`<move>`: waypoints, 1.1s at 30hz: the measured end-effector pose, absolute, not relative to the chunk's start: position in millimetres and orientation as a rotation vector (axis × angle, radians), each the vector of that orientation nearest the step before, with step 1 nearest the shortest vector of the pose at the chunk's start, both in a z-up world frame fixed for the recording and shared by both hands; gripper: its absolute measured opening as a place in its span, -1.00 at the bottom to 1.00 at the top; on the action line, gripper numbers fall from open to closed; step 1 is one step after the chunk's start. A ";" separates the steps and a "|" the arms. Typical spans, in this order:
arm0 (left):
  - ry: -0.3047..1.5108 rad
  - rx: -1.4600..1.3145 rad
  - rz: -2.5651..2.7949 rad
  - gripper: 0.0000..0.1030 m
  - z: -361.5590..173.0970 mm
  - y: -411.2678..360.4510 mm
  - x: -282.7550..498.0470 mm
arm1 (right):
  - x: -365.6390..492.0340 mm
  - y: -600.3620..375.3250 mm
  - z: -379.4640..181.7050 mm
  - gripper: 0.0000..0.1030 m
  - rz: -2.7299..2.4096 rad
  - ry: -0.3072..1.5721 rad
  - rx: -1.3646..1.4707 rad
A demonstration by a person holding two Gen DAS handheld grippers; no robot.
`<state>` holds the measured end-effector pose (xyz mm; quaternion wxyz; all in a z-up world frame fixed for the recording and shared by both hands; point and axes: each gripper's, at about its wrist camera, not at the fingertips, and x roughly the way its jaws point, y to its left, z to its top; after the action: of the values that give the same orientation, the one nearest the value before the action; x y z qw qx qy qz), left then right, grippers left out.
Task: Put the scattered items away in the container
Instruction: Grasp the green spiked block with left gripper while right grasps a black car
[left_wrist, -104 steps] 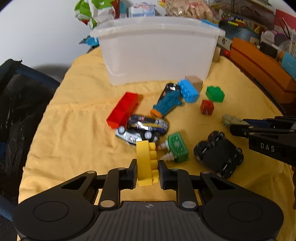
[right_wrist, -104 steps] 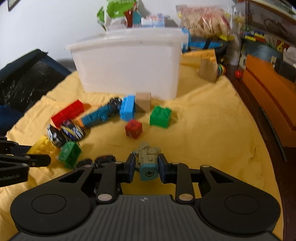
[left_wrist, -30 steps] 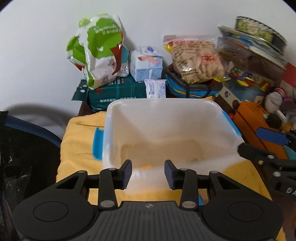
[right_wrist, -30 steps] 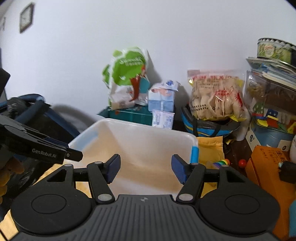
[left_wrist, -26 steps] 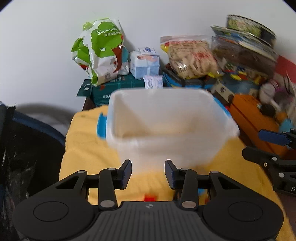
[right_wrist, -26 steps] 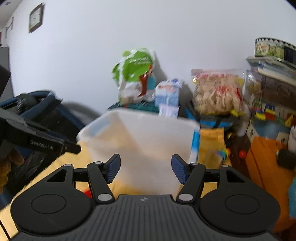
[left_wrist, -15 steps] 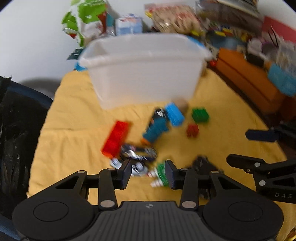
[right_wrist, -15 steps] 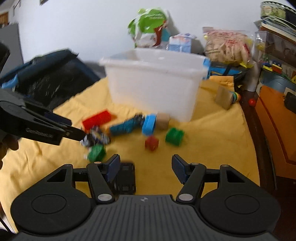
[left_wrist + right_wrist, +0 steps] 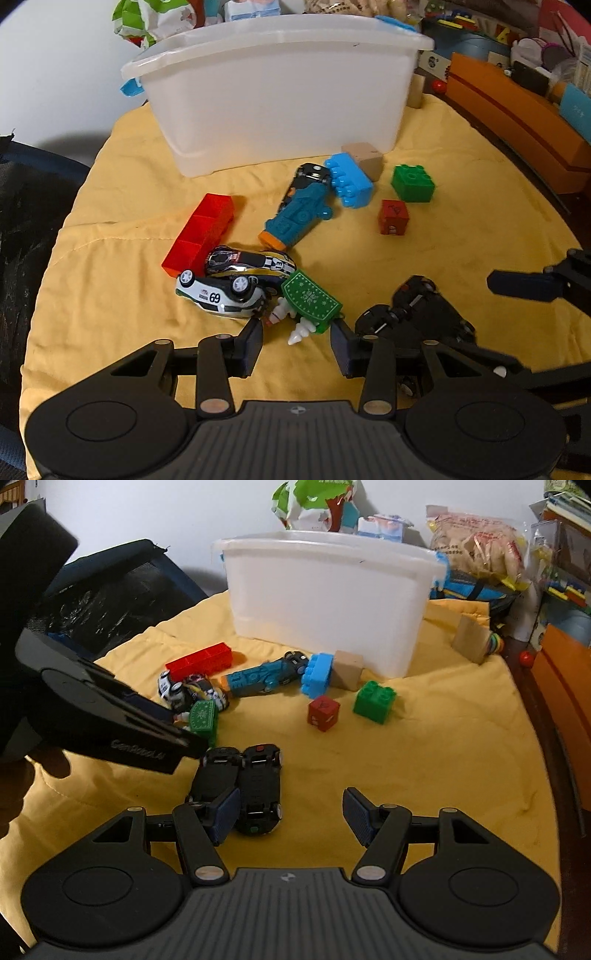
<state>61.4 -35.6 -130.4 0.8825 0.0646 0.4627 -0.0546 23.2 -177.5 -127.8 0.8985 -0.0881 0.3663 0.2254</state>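
Left gripper (image 9: pixel 295 341), jaws apart, straddles green snowflake-printed plastic toy (image 9: pixel 310 301) at twelve o'clock, apparently lining up a grasp; right gripper (image 9: pixel 290 821), jaws apart, empty.

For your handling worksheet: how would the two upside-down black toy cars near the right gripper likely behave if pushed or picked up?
The black toy cars lie wheels-up, so a push would probably slide them across the yellow cloth rather than roll them. They look rigid, likely light plastic. Being side by side, the right gripper might nudge one into the other.
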 end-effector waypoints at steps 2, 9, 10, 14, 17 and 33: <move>0.970 0.124 -0.105 -0.10 -132.4 -32.2 63.3 | 23.9 -172.7 -131.4 0.27 0.477 0.760 -0.191; 0.947 0.144 -0.113 -0.10 -129.2 -33.0 63.9 | 27.7 -157.3 -137.0 0.24 0.490 0.764 -0.176; 0.942 0.146 -0.110 -0.10 -129.3 -33.1 64.9 | 27.4 -155.0 -137.0 0.21 0.494 0.760 -0.183; 0.957 0.117 -0.102 -0.10 -132.8 -32.1 75.3 | 29.6 -151.7 -138.2 -0.13 0.498 0.766 -0.184; 0.948 0.100 -0.120 -0.13 -127.9 -34.9 78.2 | 32.3 -155.0 -135.4 -0.13 0.478 0.765 -0.163; 0.917 0.165 -0.137 -0.06 -136.8 -40.8 85.4 | 34.1 -153.4 -138.8 -0.17 0.467 0.776 -0.160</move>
<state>85.4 -40.8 -136.8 0.8911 0.0795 0.4418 -0.0661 34.1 -153.4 -138.8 0.8962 -0.0770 0.3745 0.2253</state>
